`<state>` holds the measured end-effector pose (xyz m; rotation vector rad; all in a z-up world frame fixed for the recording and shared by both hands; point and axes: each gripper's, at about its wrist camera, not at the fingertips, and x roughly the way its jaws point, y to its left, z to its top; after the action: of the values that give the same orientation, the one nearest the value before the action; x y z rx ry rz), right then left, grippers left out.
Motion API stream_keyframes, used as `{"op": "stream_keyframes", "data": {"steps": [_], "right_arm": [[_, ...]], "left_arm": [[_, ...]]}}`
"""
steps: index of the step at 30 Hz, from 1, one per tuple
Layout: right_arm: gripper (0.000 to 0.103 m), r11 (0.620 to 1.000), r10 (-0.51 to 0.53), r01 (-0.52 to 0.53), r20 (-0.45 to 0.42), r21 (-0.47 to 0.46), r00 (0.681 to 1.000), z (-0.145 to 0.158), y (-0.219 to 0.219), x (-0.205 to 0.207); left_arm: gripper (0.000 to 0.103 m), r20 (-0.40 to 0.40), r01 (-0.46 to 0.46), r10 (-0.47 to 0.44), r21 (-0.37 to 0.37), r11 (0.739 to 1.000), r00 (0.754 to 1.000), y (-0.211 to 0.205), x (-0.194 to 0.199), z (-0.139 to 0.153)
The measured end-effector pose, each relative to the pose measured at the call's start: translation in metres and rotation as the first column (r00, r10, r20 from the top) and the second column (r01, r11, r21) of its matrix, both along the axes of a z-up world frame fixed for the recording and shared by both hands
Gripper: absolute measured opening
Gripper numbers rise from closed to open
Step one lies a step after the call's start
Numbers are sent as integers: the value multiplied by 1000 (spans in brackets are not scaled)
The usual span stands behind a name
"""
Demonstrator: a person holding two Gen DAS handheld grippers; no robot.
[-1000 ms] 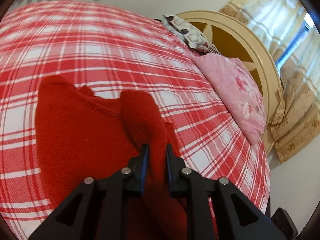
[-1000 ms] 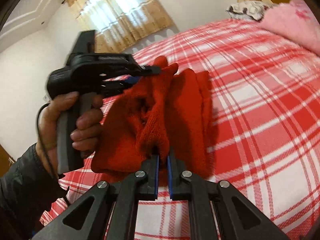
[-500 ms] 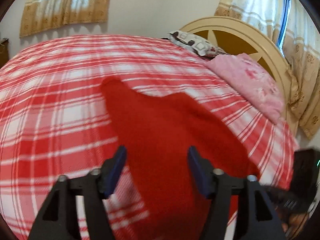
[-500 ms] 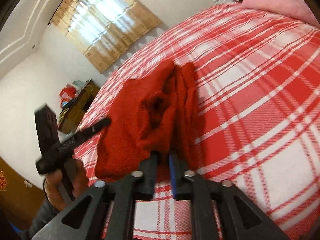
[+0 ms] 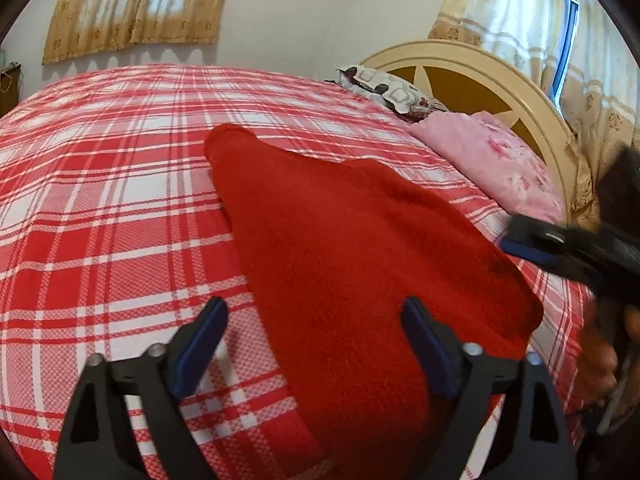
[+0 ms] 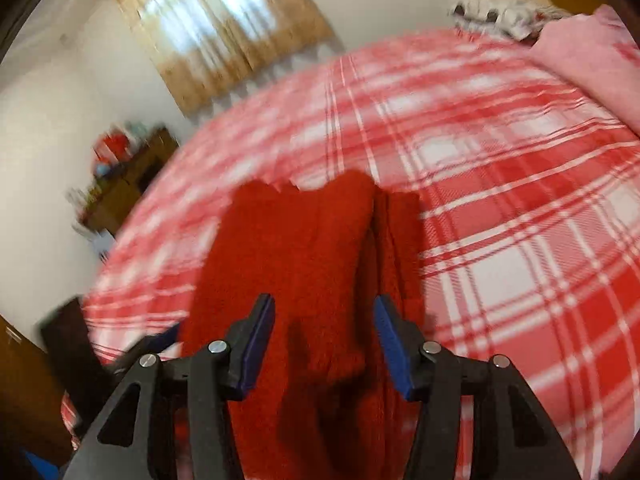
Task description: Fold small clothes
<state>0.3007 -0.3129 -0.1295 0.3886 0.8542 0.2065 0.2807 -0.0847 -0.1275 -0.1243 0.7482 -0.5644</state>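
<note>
Fold step just laid: red sweater (image 5: pixel 360 264) lies flat mid-bed (image 5: pixel 100 208), toward the near edge. My left gripper (image 5: pixel 316 344) is opening, empty; my right gripper (image 6: pixel 324 340) is apart, closing slightly, gripping nothing. Next: regrip an edge for the next fold.

The garment (image 5: pixel 360 260) lies on the bed (image 5: pixel 100 208), mid-frame in the left wrist view; two pillows (image 5: pixel 492 164) sit behind it at upper right, against the headboard (image 5: pixel 460 60); curtains (image 5: pixel 132 4) hang upper left; a cabinet (image 6: pixel 128 176) stands left of the bed in the right wrist view.
</note>
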Motion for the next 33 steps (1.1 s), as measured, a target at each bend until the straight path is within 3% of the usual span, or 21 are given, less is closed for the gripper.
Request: {"op": "stream_keyframes", "data": {"steps": [1,5,8,15,17,19,24,25,26,33], "right_arm": [[13,1000,6,-6,-16,18,1000,-6,0,6],[8,998,-49,48,14,36,999,-9,-13,-8],[7,997,-78,79,34,-8,996,-10,-20,-25],[9,997,-74,73,15,22,997,-14,-25,-16],[20,997,-71,70,10,32,997,-9,-24,-8],[54,997,-70,70,0,39,998,-5,-26,3],[54,998,-42,43,-29,49,999,-4,-30,46],[44,997,-23,27,-47,67,999,-7,-30,55],[7,997,7,0,-88,81,996,-14,-28,66],[7,996,-93,93,-40,-3,995,-13,-38,45]], "left_arm": [[94,2,1,-1,-3,1000,1000,0,0,0],[98,-29,-18,17,-32,999,999,6,3,-4],[102,-37,-11,10,-44,999,999,7,3,-5],[103,-54,20,-19,21,1000,998,-7,4,-8],[103,-62,9,-8,19,1000,998,-4,3,-10],[103,-67,11,-9,16,1000,998,-3,4,-11],[103,-69,16,-14,16,1000,998,-4,3,-11],[103,-70,16,-15,14,1000,997,-4,3,-11],[103,-72,16,-14,14,1000,997,-3,3,-12],[103,-54,11,-11,5,1000,998,-1,-2,-9]]}}
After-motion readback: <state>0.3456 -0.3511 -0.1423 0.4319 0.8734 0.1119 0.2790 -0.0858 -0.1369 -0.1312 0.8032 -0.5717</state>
